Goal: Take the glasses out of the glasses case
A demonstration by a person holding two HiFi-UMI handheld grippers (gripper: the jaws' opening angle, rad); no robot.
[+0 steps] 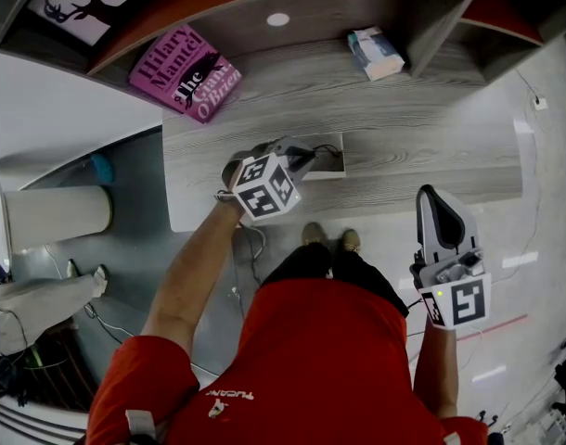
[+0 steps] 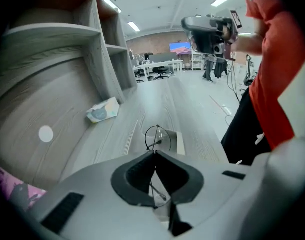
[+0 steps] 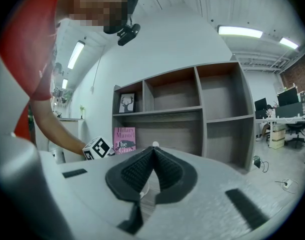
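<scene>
Grey wood-grain desk [image 1: 431,146]: you are pinching the thin black wire-rimmed glasses [image 2: 156,143] by one temple in the closed left gripper [image 2: 155,154], lens just beyond its tips over the pale rectangular case [image 2: 180,143], ready for lifting. Well aside, your right gripper [image 3: 153,151] is waiting closed, empty.

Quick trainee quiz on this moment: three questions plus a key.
1. True or false: the left gripper is shut on the glasses.
2. The right gripper is: A on a shelf, B shut and empty, C holding a cup.
3. Fill in: in the head view, the book lies to the ___ of the case.
Key: 1 true; 2 B; 3 left.
</scene>
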